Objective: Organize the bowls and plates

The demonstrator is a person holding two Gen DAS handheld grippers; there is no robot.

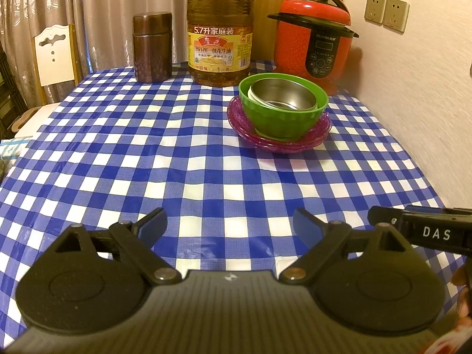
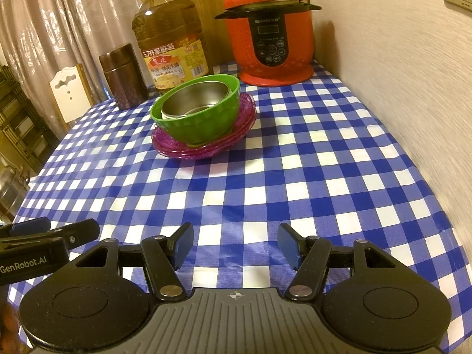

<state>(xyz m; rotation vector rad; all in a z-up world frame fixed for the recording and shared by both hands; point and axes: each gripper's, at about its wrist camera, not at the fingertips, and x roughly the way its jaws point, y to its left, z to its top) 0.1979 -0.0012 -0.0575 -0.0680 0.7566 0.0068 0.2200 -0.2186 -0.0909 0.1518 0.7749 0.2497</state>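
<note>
A steel bowl (image 1: pixel 281 97) sits tilted inside a green bowl (image 1: pixel 280 116), which stands on stacked purple plates (image 1: pixel 320 131) at the far right of the checked table. The same stack shows in the right wrist view: steel bowl (image 2: pixel 196 100), green bowl (image 2: pixel 203 125), plates (image 2: pixel 244 118). My left gripper (image 1: pixel 230 225) is open and empty, low over the near table, well short of the stack. My right gripper (image 2: pixel 234 244) is open and empty, also near the front edge. Each gripper shows at the edge of the other's view.
A red pressure cooker (image 1: pixel 312 41), a large oil bottle (image 1: pixel 221 35) and a brown canister (image 1: pixel 152 47) stand along the back of the table (image 1: pixel 177 162). A wall runs along the right side. A chair back (image 1: pixel 54 56) stands at the left.
</note>
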